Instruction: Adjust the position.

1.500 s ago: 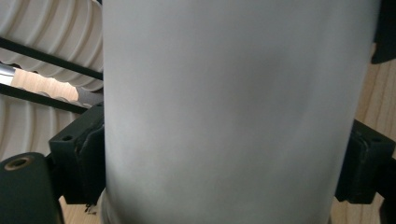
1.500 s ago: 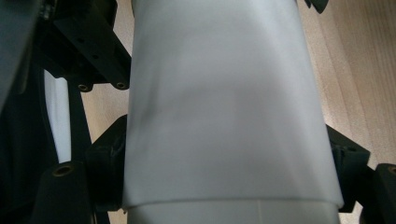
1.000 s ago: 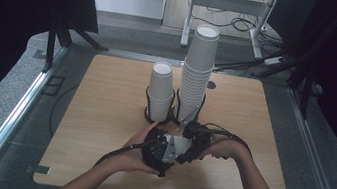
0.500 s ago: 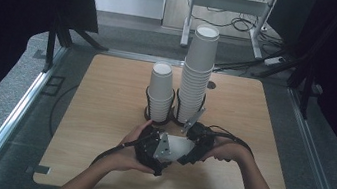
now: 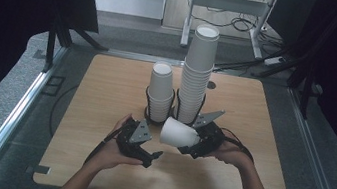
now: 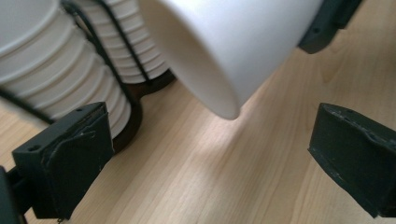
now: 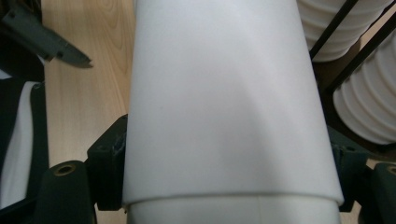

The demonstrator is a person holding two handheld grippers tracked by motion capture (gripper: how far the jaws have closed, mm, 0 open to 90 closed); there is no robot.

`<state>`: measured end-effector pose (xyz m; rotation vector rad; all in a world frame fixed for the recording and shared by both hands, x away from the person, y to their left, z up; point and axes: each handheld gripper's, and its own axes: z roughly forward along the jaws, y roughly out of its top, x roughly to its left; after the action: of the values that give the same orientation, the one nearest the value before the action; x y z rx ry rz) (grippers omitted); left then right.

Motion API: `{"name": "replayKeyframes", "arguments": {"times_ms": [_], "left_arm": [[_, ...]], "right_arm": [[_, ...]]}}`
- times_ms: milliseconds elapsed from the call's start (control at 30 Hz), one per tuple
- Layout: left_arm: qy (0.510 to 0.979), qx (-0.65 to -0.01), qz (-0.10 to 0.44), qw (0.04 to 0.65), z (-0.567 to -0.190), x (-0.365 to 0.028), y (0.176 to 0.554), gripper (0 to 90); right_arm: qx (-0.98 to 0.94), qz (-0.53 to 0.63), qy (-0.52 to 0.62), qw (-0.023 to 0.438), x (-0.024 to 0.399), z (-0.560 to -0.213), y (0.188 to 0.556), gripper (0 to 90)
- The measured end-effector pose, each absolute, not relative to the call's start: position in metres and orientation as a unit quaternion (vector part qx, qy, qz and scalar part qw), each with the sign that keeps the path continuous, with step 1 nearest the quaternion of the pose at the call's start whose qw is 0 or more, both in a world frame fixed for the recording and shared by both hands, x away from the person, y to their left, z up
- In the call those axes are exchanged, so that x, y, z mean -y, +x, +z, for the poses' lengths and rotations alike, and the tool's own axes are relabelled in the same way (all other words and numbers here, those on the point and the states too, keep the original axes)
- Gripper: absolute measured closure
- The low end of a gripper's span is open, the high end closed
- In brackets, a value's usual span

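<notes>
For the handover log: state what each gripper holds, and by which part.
The right gripper clamps a white paper cup across its side wall, near the base end. The left gripper is open, holding nothing.

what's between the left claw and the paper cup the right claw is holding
Only bare wooden tabletop. The left gripper view shows the left claw open and apart from the paper cup; the right claw grips it.
</notes>
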<state>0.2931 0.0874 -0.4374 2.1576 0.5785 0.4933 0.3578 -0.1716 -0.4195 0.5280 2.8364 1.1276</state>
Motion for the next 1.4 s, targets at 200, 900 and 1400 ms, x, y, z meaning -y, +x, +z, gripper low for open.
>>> {"name": "replayKeyframes", "arguments": {"times_ms": [200,900,1400], "left_arm": [[0.847,-0.255,0.185,0.428,-0.438,-0.095,0.296,0.0],[0.822,-0.317,0.137,0.453,-0.455,-0.107,0.296,0.5],[0.815,-0.33,0.125,0.459,-0.46,-0.11,0.295,1.7]], "right_arm": [[-0.904,0.391,0.175,0.02,0.17,-0.43,0.353,22.4],[-0.842,0.486,0.221,0.074,0.166,-0.466,0.333,22.2],[-0.822,0.519,0.219,0.088,0.167,-0.476,0.323,22.2]]}}
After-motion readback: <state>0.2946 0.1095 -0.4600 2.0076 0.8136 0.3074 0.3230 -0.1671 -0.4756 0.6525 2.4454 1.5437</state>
